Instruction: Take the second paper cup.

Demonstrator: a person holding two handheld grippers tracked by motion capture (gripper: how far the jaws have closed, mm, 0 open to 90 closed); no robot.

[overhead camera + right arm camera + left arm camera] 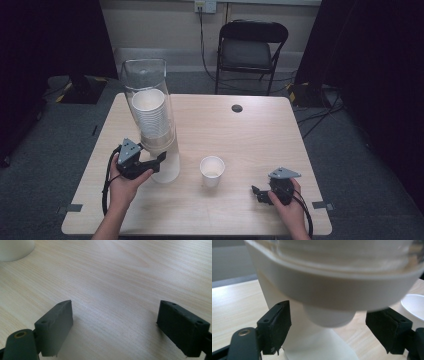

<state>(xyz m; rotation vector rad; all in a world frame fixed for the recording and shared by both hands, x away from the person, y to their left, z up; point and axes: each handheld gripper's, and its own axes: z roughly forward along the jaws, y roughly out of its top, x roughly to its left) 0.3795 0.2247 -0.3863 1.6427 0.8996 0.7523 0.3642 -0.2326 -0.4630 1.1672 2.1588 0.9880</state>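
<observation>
Dispenser [150, 125]: clear tube, white cups stacked inside; both grippers' fingers apart, empty.

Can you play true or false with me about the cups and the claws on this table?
1. A single paper cup stands on the table by itself. True.
2. The single cup lies tipped on its side. False: it stands upright with its mouth up.
3. A stack of cups sits inside a clear cup dispenser. True.
4. The left claw squeezes the bottom cup tight. False: its jaws stand on either side of that cup with gaps showing.
5. The right claw holds a cup. False: its jaws are open with bare table between them.
</observation>
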